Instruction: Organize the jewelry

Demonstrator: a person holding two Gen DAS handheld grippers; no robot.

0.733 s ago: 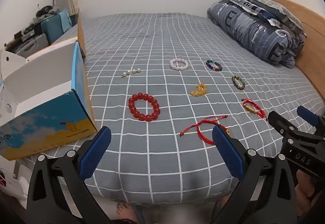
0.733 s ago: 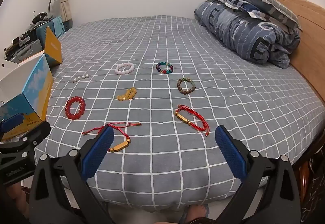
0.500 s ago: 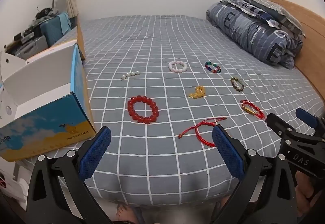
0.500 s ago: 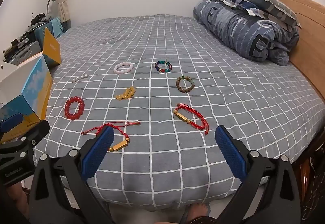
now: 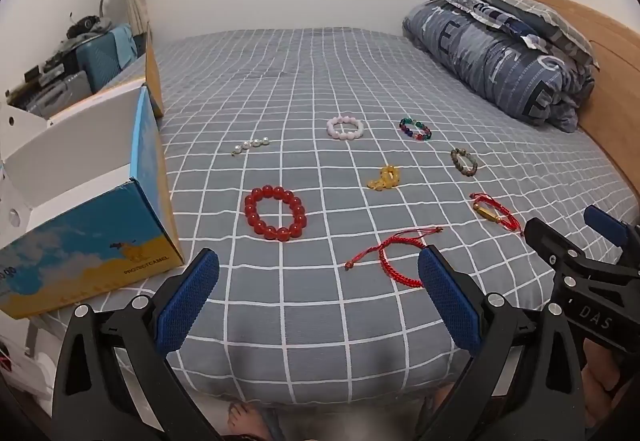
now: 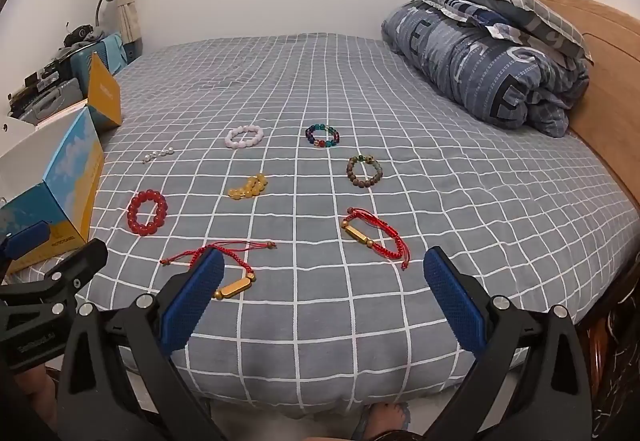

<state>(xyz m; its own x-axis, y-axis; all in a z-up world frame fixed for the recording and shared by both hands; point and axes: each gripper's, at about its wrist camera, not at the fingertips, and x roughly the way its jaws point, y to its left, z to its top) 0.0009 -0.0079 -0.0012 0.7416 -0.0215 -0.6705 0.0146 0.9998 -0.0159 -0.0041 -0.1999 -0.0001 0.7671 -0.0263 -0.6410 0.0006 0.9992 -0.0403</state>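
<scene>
Nothing looks sorted yet — eight pieces, from the red bead bracelet to the pearl strand, lie scattered on the bed, and the open box appears empty. Left gripper and right gripper hover spread wide, holding nothing.

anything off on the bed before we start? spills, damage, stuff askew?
Nothing damaged or spilled. The yellow bead bracelet lies bunched in a heap, while the red bead bracelet and others lie as open rings. The near red cord bracelet sprawls with loose ends. Both grippers, left and right, are open and empty.
</scene>
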